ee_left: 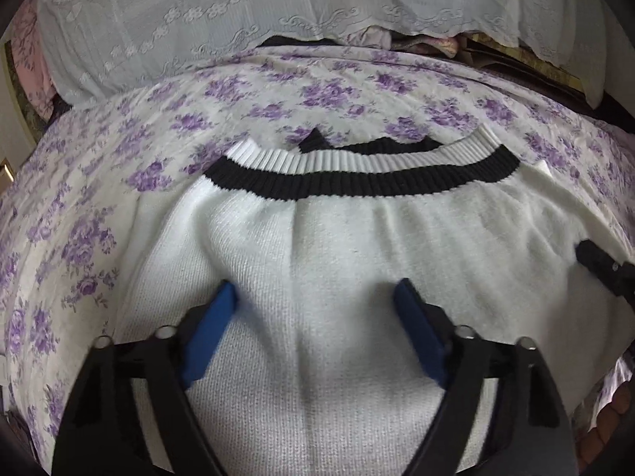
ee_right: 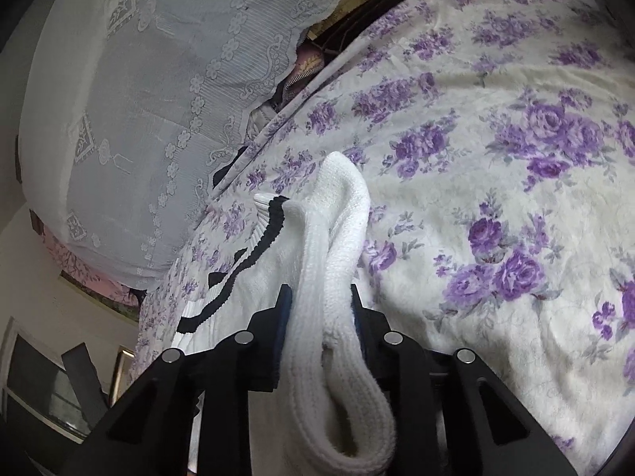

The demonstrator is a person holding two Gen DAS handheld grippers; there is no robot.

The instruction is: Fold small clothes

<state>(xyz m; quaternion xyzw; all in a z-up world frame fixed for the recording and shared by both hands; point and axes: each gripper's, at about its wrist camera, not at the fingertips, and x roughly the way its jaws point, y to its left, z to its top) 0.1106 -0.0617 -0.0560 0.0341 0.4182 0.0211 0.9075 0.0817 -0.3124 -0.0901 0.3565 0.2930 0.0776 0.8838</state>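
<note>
While my left gripper (ee_left: 315, 297) hangs over the white knit sweater (ee_left: 337, 246), its 2 blue pads (ee_left: 210, 333) stand spread wide apart with nothing between them. Whether their tips touch the knit I cannot tell. That sweater lies flat on the purple floral bedspread (ee_left: 99, 182), and its ribbed band (ee_left: 357, 174), white with 1 black stripe, runs across the far edge. A bit of black fabric (ee_left: 381, 144) shows just beyond the band.

My right gripper (ee_right: 319, 297) is pressed together on a thick fold of the sweater (ee_right: 337, 269). The fold rises between the fingers and its ribbed cuff (ee_right: 349, 396) droops down toward the camera. In the right wrist view the striped band (ee_right: 254, 254) lies to the left of that pinched fold, resting on the bedspread (ee_right: 496, 166). A dark part of my right gripper (ee_left: 603, 265) shows at the right edge of the left wrist view, on the sweater's side.

Beyond the bed hangs a white lace cover (ee_left: 238, 20) draped over a bulky pile, seen also on the left of the right wrist view (ee_right: 139, 99).
</note>
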